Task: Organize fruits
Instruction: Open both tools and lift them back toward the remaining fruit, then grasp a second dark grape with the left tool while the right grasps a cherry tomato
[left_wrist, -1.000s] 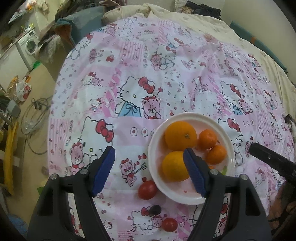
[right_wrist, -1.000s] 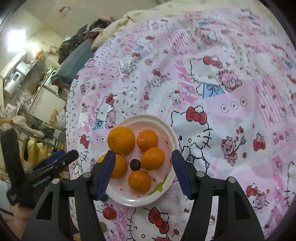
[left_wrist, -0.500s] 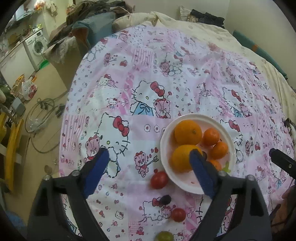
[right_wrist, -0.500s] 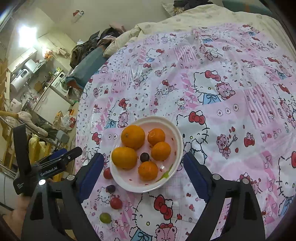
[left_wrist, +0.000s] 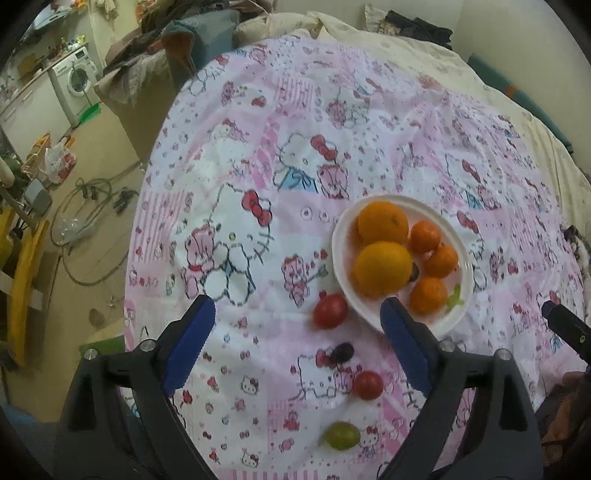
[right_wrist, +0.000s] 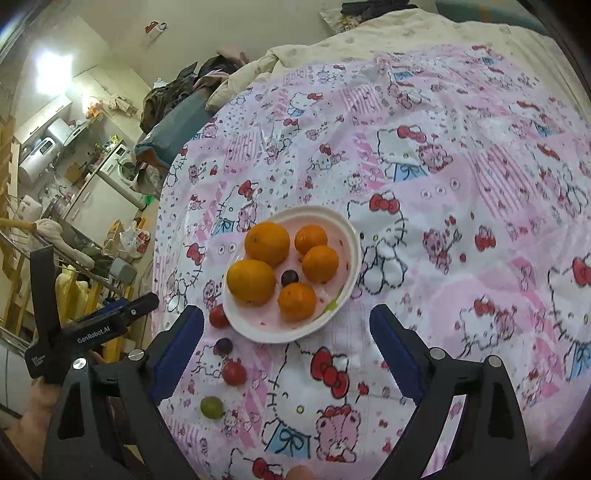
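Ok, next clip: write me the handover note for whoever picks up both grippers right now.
Left gripper: open, empty.
Right gripper: open, empty.
White round plate on the pink cartoon-print cloth holds two large oranges, three small mandarins and one dark grape.
Left on the cloth beside the plate: two red cherry tomatoes, one dark grape, one green grape.
Still to do: probably move those four onto the plate.
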